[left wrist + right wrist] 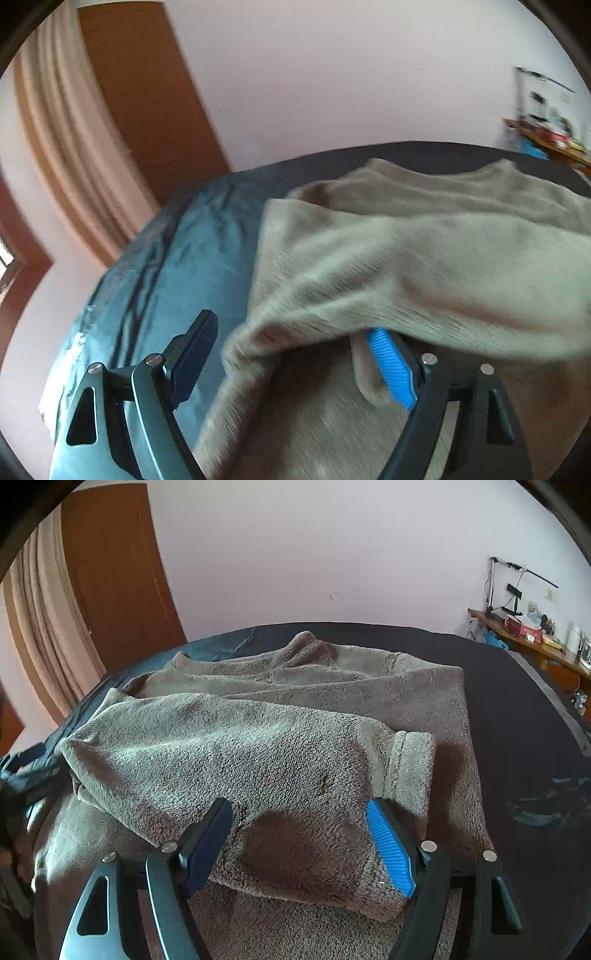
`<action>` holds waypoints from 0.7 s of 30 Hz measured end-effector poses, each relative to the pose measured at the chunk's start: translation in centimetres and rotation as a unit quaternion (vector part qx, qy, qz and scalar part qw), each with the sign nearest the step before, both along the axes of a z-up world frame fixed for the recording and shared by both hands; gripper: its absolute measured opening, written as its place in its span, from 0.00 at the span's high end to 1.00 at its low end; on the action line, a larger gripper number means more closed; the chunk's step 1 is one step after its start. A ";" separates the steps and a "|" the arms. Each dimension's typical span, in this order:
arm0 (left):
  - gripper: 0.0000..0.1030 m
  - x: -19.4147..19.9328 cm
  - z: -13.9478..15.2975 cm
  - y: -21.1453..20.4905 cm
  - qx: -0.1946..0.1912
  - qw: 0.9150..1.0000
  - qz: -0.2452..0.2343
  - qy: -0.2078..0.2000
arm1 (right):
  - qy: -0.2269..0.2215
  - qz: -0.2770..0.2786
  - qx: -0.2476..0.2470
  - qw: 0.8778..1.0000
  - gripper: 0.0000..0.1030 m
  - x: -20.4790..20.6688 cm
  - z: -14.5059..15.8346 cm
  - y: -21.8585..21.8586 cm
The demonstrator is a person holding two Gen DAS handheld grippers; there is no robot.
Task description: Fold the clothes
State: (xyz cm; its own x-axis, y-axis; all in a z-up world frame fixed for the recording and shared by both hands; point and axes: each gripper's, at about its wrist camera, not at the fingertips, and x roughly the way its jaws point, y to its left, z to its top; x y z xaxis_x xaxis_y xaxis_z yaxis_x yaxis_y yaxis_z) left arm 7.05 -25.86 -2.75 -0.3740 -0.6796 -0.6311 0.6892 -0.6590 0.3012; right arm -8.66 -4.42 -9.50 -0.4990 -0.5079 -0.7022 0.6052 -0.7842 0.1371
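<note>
A grey-brown fleece garment (280, 738) lies on a dark bed cover (517, 709); a sleeve (236, 753) is folded across its body, cuff (412, 764) toward the right. My right gripper (299, 834) is open, its jaws standing apart around the near edge of the folded sleeve, gripping nothing. In the left wrist view the same garment (424, 258) is blurred. My left gripper (291, 354) is open at the sleeve's left fold; a fold of fleece hangs over the blue pad (391, 369), while the dark finger (195, 354) is over the bed cover (177, 258).
A brown door (110, 572) and beige curtain (40, 627) stand at the back left. A wooden shelf (535, 635) with small items and a lamp runs along the right wall. The bed's left edge shows in the left wrist view.
</note>
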 end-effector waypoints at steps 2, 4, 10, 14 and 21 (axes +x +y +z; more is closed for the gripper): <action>0.16 -0.1 -0.7 -2.2 -0.011 0.998 0.054 -0.014 | -0.003 0.000 -0.007 1.000 0.25 0.0 0.1 0.3; 0.13 1.2 -1.2 -4.1 0.015 0.996 0.088 -0.006 | -0.005 -0.001 -0.012 1.000 0.25 0.0 0.0 0.5; 0.09 3.1 -1.3 -5.2 0.027 0.995 0.101 0.005 | 0.003 -0.001 -0.009 1.000 0.25 0.3 0.2 0.4; 0.08 2.8 -1.3 -4.8 -0.001 0.995 0.098 -0.010 | 0.006 -0.020 -0.026 0.999 0.25 0.0 0.6 1.3; 0.08 4.9 -1.1 -4.8 0.052 0.998 0.022 -0.017 | 0.031 -0.118 -0.096 0.988 0.25 -0.8 2.7 6.5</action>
